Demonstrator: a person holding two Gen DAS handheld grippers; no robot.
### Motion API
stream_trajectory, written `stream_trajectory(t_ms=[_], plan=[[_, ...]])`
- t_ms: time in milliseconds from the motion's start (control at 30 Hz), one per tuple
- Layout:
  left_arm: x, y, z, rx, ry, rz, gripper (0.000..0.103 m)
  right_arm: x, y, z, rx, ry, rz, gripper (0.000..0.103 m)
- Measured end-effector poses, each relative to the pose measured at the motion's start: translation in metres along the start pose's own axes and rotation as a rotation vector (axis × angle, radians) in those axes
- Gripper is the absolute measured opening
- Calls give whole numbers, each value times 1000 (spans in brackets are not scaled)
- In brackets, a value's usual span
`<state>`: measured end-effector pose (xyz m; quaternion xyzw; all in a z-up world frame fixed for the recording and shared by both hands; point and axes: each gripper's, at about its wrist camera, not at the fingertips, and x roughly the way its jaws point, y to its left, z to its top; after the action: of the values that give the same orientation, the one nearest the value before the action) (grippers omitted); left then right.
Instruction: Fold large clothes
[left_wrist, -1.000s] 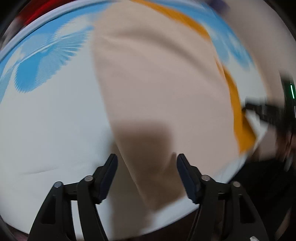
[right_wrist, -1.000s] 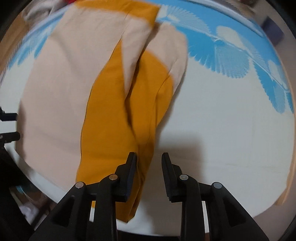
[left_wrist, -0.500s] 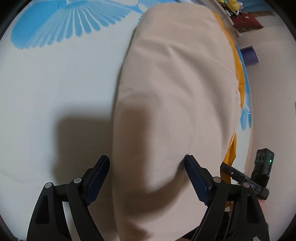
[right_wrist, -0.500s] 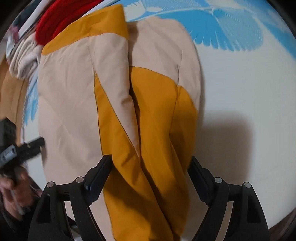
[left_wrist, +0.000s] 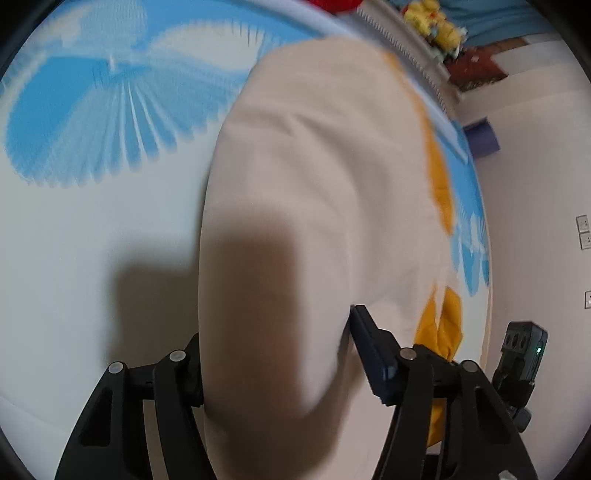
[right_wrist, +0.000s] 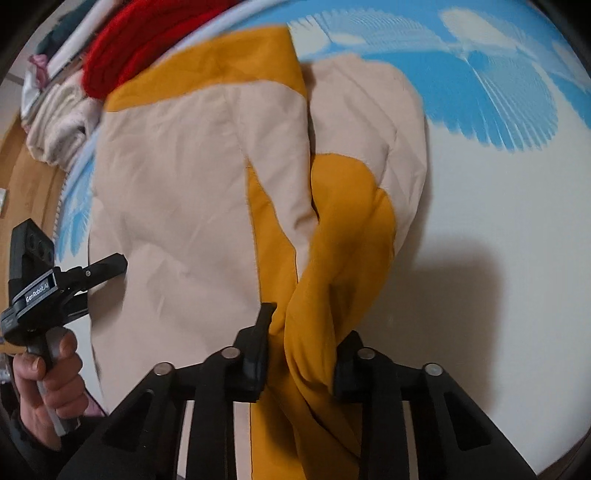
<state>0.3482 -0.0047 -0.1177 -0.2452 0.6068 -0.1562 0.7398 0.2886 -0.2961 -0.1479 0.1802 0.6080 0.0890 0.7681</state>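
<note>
The left gripper (left_wrist: 273, 363) has its jaws wide, closing on a thick beige fold of the jacket (left_wrist: 314, 192) that fills the gap between them. The right gripper (right_wrist: 301, 350) is closing too, its jaws squeezing a bunched orange fold of it

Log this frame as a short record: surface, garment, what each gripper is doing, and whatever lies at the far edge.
surface: white sheet with a blue feather print
garment: beige and mustard garment, spread flat, partly folded
left gripper: jaws closing, beige near edge of the garment between them
right gripper: jaws closing, a bunched mustard fold between them
holder: a hand grips the left gripper's handle
far edge: red cloth and a pale fuzzy pile, beyond the garment
</note>
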Motion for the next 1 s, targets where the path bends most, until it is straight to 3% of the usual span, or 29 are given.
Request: stream_trajectory(t_ms=[167,333,433,500,667,800,933,1000], plan=[[-35,14,21,-32,-90,15,59,-4,42,19,-76,-124,83,17],[-37,32,20,-97,-105,128,60,10,75,24,-135,-151,83,17],[-59,39,25,-95,-145,163,60,18,68,21,-157,-104,-6,31],[-73,34,22,-36,-151,192,61,16,68,18,-164,-87,-45,42],[-76,-2,-12,230,-90,298,61,-9,70,8,-186,-130,-75,45],[-65,-9,-38,356,-8,366,61,-22,76,-11,-256,-127,-118,48],[-39,14,-59,358,132,442,56,-7,54,-33,-298,-1,-201,51],[-34,25,-68,326,153,443,56,-2,50,-39,-307,31,-230,52]])
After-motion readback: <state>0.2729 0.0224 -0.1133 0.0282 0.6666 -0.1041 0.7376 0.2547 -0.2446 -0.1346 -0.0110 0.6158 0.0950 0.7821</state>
